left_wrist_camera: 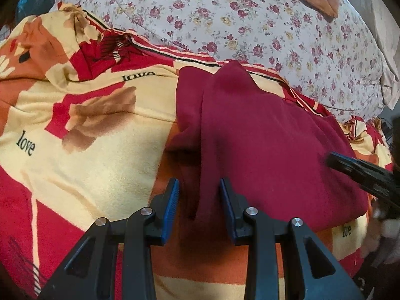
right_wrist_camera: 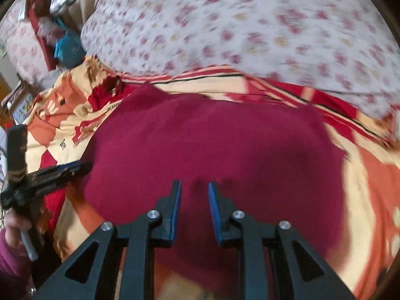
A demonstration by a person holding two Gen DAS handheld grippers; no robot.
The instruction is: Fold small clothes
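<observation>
**Maroon garment on the bed, both sets of jaws standing apart**

From my left wrist camera I see the left gripper [left_wrist_camera: 199,187] hovering low over the left edge of the maroon garment [left_wrist_camera: 262,145]. Its jaws are released, with a gap between the blue pads [left_wrist_camera: 172,205]; a raised fold of the cloth runs up through that gap, but the pads do not press on it. The garment lies on a red, cream and orange blanket [left_wrist_camera: 87,165] printed with the word "love". Beyond it sits a floral quilt [left_wrist_camera: 250,25]. At the right edge the other gripper comes in, blurred, over the garment's right side.

From my right wrist camera, which is smeared by motion, the right gripper [right_wrist_camera: 194,187] hangs above the near middle of the maroon garment [right_wrist_camera: 212,137], jaws parted and nothing between them. The cloth spreads wide and fairly flat across the blanket [right_wrist_camera: 370,200]. At the left the left gripper [right_wrist_camera: 75,168] touches the garment's edge, held by a hand [right_wrist_camera: 15,225] in a purple sleeve [right_wrist_camera: 10,257].
</observation>
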